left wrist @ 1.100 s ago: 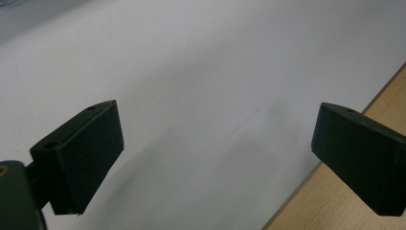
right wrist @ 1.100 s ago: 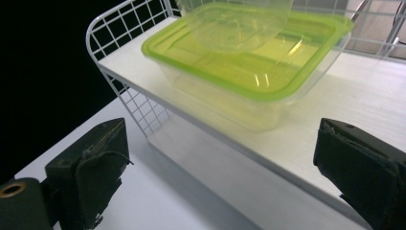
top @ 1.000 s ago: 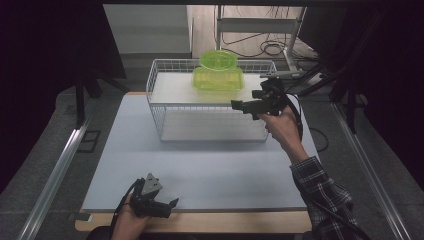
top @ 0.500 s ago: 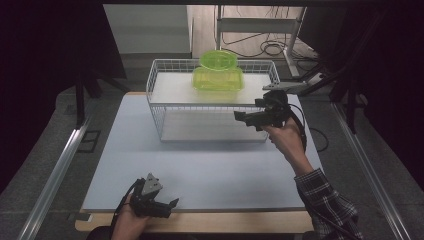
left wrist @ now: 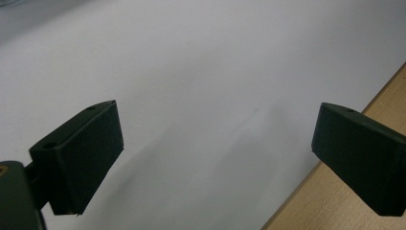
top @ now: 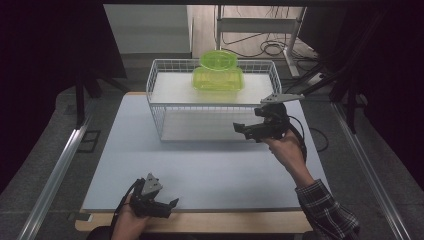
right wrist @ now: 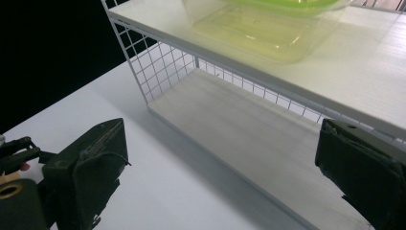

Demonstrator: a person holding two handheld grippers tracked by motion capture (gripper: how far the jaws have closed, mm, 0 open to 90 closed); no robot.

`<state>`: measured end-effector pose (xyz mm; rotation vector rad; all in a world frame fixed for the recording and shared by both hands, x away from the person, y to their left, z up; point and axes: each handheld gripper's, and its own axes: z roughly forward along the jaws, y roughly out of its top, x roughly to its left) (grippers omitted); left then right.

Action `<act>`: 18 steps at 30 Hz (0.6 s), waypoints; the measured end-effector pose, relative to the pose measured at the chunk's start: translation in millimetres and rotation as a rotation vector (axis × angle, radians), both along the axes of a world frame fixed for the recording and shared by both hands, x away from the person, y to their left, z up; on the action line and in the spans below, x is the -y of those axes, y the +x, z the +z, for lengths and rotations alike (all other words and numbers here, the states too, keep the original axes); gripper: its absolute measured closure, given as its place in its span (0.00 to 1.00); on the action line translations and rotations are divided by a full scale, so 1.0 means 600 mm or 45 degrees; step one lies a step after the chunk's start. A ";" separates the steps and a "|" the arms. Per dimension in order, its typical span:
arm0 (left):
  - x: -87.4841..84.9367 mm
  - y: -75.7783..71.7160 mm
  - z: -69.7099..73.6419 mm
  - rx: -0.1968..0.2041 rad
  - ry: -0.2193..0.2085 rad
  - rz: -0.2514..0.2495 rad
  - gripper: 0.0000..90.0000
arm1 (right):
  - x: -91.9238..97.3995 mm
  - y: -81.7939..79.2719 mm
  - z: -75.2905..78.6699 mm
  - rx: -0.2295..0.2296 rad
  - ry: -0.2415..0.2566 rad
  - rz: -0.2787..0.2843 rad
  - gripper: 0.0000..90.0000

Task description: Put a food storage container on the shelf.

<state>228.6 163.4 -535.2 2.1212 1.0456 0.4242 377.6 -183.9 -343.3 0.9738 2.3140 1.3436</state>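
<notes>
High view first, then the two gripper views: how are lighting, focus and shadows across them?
High view: the white table is evenly lit, the surroundings fall into near black, and the green containers look slightly soft. Left gripper view: the left gripper has blurred jaws that cast faint shadows on the white surface. Right gripper view: the wire rack is fairly sharp, and the upper left corner is black.

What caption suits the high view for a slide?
Right claw open in front of a wire rack holding green tubs; left claw rests near the table edge.

right tongs [right wrist: 218,177]: jaws wide apart, empty | wire rack [right wrist: 158,62] ahead | green container [right wrist: 268,24] on top shelf
</notes>
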 end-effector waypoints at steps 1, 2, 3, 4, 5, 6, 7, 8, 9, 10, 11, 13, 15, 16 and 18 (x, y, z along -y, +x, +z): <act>0.000 0.000 0.000 0.000 0.000 0.000 0.04 | 0.001 -0.004 -0.004 0.002 -0.006 0.001 0.05; 0.000 0.000 0.000 0.000 0.000 0.000 0.04 | 0.001 -0.004 -0.004 0.002 -0.006 0.001 0.05; 0.000 0.000 0.000 0.000 0.000 0.000 0.04 | 0.001 -0.009 -0.009 0.001 -0.013 0.001 0.05; 0.000 0.000 0.000 0.000 0.000 0.000 0.04 | 0.001 -0.009 -0.009 0.001 -0.013 0.001 0.05; 0.000 0.000 0.000 -0.001 0.001 0.000 0.04 | 0.001 -0.013 -0.014 0.004 -0.025 0.000 0.05; 0.000 0.000 0.000 -0.001 0.001 0.000 0.04 | 0.001 -0.013 -0.014 0.004 -0.025 0.000 0.05; 0.000 0.000 0.000 -0.001 0.000 0.000 0.04 | 0.002 -0.016 -0.019 0.002 -0.027 0.002 0.05; 0.000 0.000 0.000 -0.001 0.000 0.000 0.04 | 0.002 -0.016 -0.019 0.002 -0.027 0.002 0.05; 0.000 0.000 0.000 -0.001 0.000 0.000 0.04 | 0.003 -0.019 -0.025 0.002 -0.031 0.004 0.05; 0.000 0.000 0.000 -0.001 0.001 0.000 0.04 | 0.003 -0.019 -0.025 0.002 -0.031 0.004 0.05; 0.000 0.000 0.000 -0.001 0.000 0.001 0.04 | 0.004 -0.022 -0.031 -0.006 -0.035 0.004 0.05; 0.000 0.000 0.000 -0.001 0.001 0.001 0.04 | 0.005 -0.026 -0.037 -0.006 -0.040 0.007 0.05; 0.000 0.000 0.000 -0.002 0.002 0.001 0.04 | 0.005 -0.027 -0.039 -0.006 -0.044 0.008 0.05; 0.000 0.000 0.000 -0.002 0.002 0.001 0.04 | 0.006 -0.029 -0.042 -0.007 -0.045 0.009 0.05; 0.000 0.000 0.000 -0.001 0.003 0.001 0.04 | 0.007 -0.033 -0.047 -0.009 -0.048 0.010 0.04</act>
